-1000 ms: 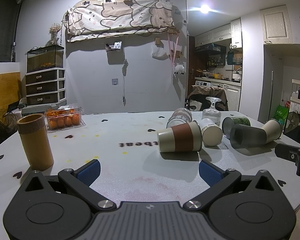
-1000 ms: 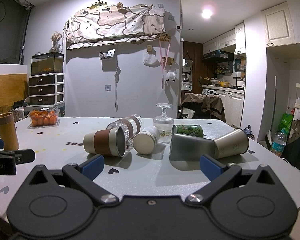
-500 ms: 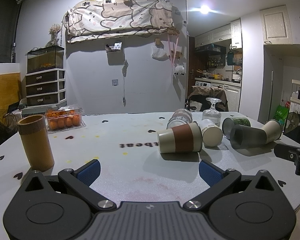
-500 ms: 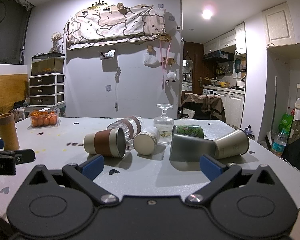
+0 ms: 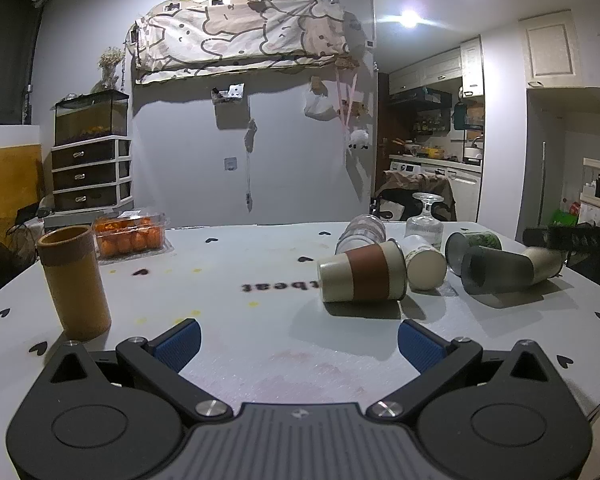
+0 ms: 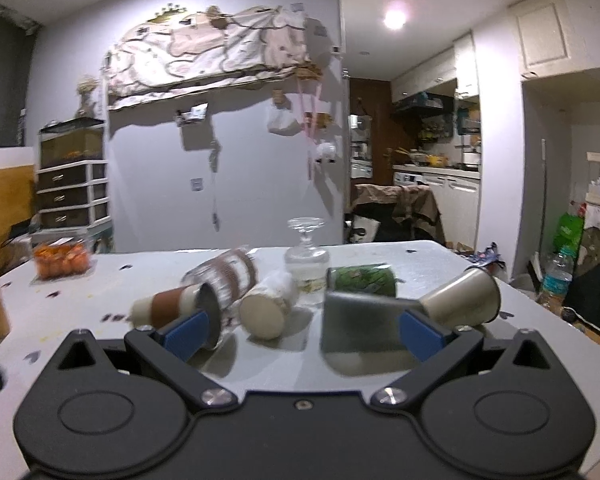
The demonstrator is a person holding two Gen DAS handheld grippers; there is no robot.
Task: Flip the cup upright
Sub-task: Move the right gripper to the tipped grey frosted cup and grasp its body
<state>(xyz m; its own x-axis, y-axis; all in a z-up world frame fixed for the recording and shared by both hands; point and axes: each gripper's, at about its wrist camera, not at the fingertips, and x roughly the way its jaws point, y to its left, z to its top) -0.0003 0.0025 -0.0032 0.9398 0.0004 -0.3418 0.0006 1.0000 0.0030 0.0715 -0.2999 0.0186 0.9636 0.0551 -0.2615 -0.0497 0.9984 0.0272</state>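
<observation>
Several cups lie on their sides on the grey table (image 5: 228,280). A beige cup with a brown band (image 5: 362,276) (image 6: 172,306) lies nearest. Beside it are a white cup (image 5: 424,266) (image 6: 266,310), a dark grey cup (image 5: 496,270) (image 6: 360,322), a metal cup (image 6: 460,298), a green cup (image 6: 362,280) and a striped glass (image 6: 228,274). A stemmed glass (image 6: 306,258) stands upside down. My left gripper (image 5: 298,340) is open, short of the banded cup. My right gripper (image 6: 300,330) is open, close above the cluster, and shows at the left wrist view's right edge (image 5: 564,238).
A tall brown cylinder cup (image 5: 74,280) stands upright at the left. A clear box of oranges (image 5: 130,234) sits at the back left. The table's right edge (image 6: 560,320) drops off to a kitchen area with a chair.
My right gripper has moved forward, tilted, and risen toward the cluster of cups; its view is blurred. My left gripper has stayed still. The cups have not moved.
</observation>
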